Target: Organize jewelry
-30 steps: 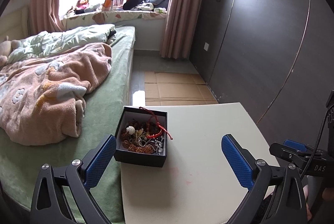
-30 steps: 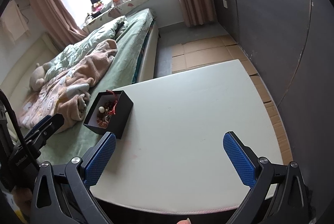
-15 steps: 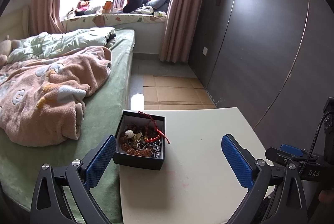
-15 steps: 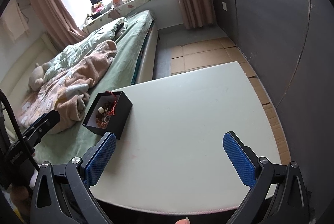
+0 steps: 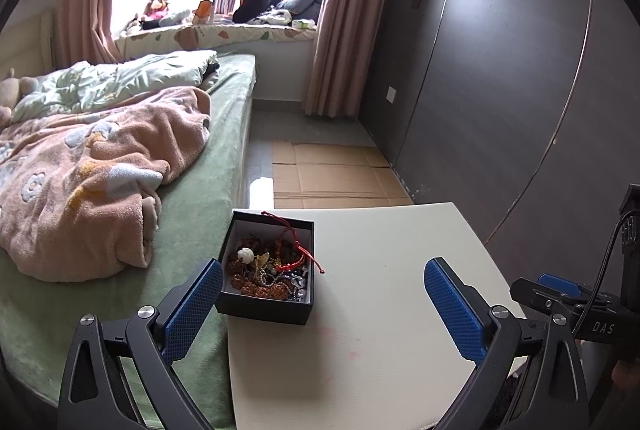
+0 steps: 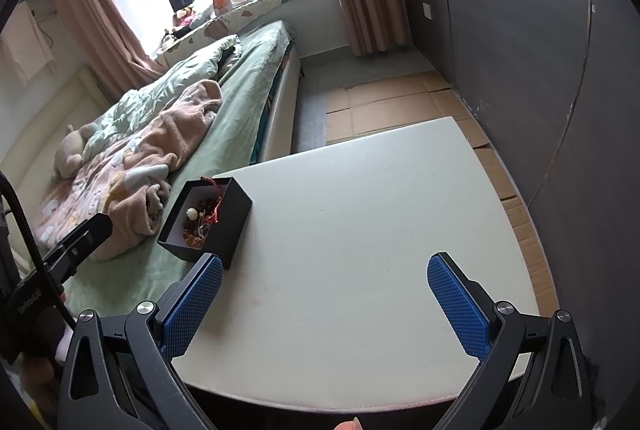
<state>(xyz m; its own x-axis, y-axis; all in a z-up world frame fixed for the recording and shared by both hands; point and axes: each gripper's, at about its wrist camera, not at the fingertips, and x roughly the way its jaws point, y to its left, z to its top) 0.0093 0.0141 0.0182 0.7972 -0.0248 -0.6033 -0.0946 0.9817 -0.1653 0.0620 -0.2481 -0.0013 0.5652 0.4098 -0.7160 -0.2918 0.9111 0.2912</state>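
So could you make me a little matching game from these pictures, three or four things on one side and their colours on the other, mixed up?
Things:
1. jewelry box
2. table
3. blanket
4. left gripper pads

Colours:
A. pink
B. blue
C. black
D. cream white

Pairs: 1-C, 2-D, 3-A, 4-B

One black box (image 5: pixel 267 304) stands at the worktop's (image 5: pixel 384 330) left edge, beside the bed (image 5: pixel 192 230). It holds one tangle of jewelry (image 5: pixel 272 266), its pieces too knotted to count, including one red cord bracelet (image 5: pixel 298 250). Two hand-held grippers: left (image 5: pixel 324 306), right (image 6: pixel 325 304).
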